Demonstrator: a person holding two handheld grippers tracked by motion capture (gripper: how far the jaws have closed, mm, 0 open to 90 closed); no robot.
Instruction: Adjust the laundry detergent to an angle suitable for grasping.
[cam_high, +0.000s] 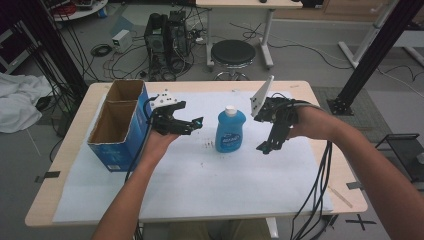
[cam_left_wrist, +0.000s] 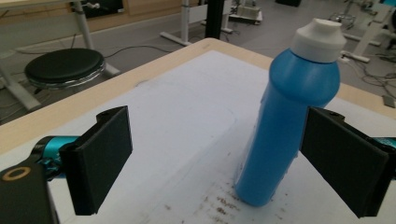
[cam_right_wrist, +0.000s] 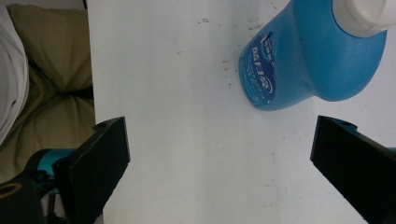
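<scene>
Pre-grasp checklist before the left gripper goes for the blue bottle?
1. Blue bottle upright on the white mat: ok.
2. White cap on the bottle: ok; whether it is tight: cannot tell.
3. Left gripper jaws open wide enough for the bottle: ok.
4. Bottle centred between the left jaws: not ok, it sits close to the right-hand jaw in the left gripper view.
5. Right gripper open and apart from the bottle: ok.
6. Cardboard box clear of the left gripper's path: ok, it stands on the gripper's far side from the bottle.
</scene>
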